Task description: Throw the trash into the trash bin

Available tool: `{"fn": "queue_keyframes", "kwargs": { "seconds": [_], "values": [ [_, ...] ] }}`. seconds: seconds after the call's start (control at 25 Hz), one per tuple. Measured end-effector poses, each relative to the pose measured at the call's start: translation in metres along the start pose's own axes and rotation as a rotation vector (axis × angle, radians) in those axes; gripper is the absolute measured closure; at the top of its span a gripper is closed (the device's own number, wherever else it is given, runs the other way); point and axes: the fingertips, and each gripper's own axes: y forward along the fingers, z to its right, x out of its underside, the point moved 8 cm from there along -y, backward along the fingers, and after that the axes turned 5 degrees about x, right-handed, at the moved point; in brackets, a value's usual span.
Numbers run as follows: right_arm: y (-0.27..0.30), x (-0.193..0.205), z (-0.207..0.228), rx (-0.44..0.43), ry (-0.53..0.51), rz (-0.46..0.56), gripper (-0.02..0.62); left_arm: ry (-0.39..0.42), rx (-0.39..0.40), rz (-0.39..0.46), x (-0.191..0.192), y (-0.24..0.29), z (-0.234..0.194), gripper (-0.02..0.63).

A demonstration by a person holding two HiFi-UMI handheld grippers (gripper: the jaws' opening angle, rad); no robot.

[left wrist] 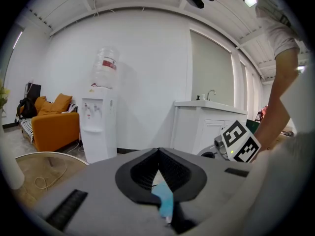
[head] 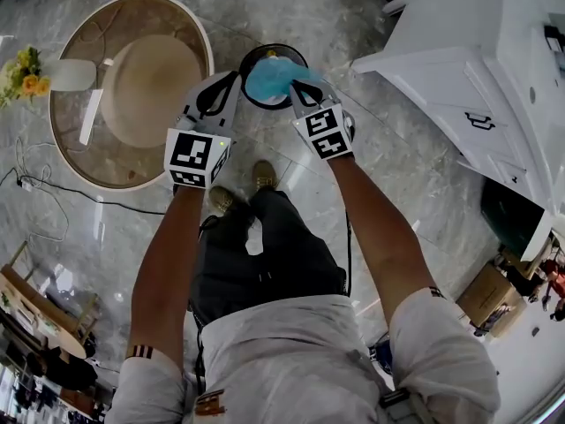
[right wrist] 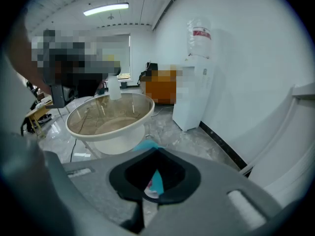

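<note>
the left tool [head: 231, 85] is clenched on one edge of the blue trash [head: 272, 78], and the right tool [head: 298, 91] pinches the opposite edge (a sliver of blue shows between each shut pair of jaws). the trash hangs between them, its long axis running nine to three o'clock, right over the mouth of the trash bin [head: 251, 58], which sits at twelve o'clock from both tools. neither hand looks nearer, so i judge the drop goes straight down.
</note>
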Motion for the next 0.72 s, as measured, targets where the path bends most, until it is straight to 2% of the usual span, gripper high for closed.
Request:
{"fn": "queue_keyframes", "kwargs": {
  "seconds": [0.24, 0.36, 0.72],
  "values": [
    [0.029, 0.007, 0.002, -0.028, -0.070, -0.041, 0.591, 0.010, 0.018, 0.009, 0.006, 0.013, 0.003, 0.607],
    [0.040, 0.014, 0.005, -0.042, -0.066, -0.081, 0.588, 0.016, 0.021, 0.004, 0.008, 0.015, 0.003, 0.607],
    [0.051, 0.024, 0.011, -0.103, -0.040, -0.109, 0.505, 0.025, 0.012, 0.003, 0.005, 0.018, -0.002, 0.607]
  ]
}}
